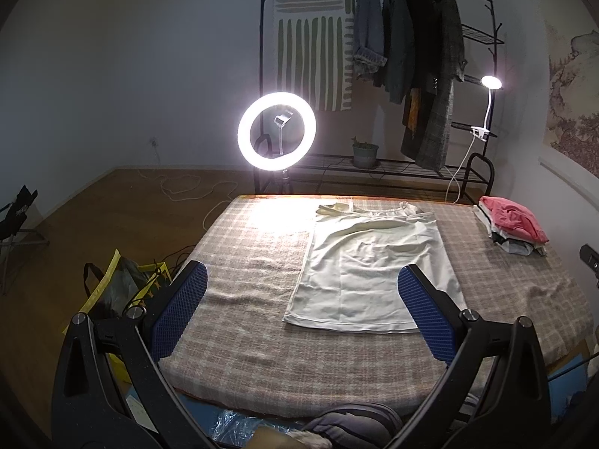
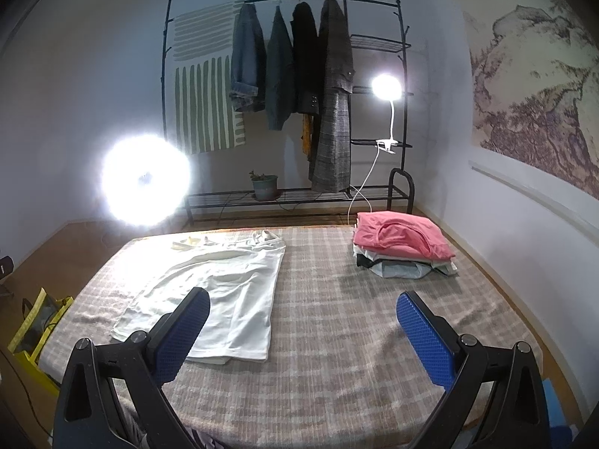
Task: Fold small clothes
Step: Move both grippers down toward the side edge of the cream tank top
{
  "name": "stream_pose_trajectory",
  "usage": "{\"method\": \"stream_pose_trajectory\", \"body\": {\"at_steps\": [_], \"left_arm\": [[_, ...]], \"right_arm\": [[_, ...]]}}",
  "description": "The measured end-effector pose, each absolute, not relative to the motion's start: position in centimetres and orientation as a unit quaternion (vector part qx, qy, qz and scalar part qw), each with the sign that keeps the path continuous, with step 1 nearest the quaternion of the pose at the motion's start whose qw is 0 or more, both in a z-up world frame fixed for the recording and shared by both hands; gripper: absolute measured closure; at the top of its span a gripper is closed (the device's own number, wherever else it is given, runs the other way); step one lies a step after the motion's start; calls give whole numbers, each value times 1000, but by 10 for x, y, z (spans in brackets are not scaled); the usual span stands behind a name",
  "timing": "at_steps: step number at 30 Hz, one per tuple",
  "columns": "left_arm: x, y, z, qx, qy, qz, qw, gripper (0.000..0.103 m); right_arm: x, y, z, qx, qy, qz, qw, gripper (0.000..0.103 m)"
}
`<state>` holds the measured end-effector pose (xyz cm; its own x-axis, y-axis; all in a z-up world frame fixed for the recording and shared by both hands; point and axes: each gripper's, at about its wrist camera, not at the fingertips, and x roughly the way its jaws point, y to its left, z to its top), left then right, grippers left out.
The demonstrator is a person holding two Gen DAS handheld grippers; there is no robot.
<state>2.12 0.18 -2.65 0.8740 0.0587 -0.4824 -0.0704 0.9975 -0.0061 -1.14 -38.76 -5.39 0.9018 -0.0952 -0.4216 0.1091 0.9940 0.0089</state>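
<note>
Plaid-covered table (image 1: pixel 243 254), white shirt (image 1: pixel 370 262) flat at frame centre. Left gripper (image 1: pixel 303 299) spread wide, empty, shirt hem between its fingers. Right gripper (image 2: pixel 303 325) likewise agape, shirt (image 2: pixel 224 292) lower left.

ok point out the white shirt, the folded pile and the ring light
white shirt (image 1: pixel 374 262), left wrist view, middle of its body
folded pile (image 2: pixel 402 241), right wrist view, pink top garment
ring light (image 1: pixel 277 131), left wrist view, glowing ring's bottom-left arc

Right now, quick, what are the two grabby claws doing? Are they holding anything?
Left gripper: open, holding nothing, hovering over the white shirt.
Right gripper: open, holding nothing, above the checked blanket.
</note>
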Motion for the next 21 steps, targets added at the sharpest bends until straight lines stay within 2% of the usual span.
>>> {"method": "stream_pose_trajectory", "body": {"at_steps": [5,10,15,19,21], "left_arm": [[49,17,-49,-12,266,43,963,0],[84,41,-87,-25,288,26,957,0],[127,71,-137,-101,360,-12,927,21],[156,83,-180,-161,409,-41,897,23],[168,83,-198,-171,427,-43,887,31]], "right_arm": [[21,-379,-49,-3,207,-42,977,3],[69,-364,-38,-35,188,-17,981,13],[130,-342,-38,-21,209,51,976,21],[186,-316,-52,1,248,97,964,34],[213,-303,-61,13,270,117,956,37]]}}
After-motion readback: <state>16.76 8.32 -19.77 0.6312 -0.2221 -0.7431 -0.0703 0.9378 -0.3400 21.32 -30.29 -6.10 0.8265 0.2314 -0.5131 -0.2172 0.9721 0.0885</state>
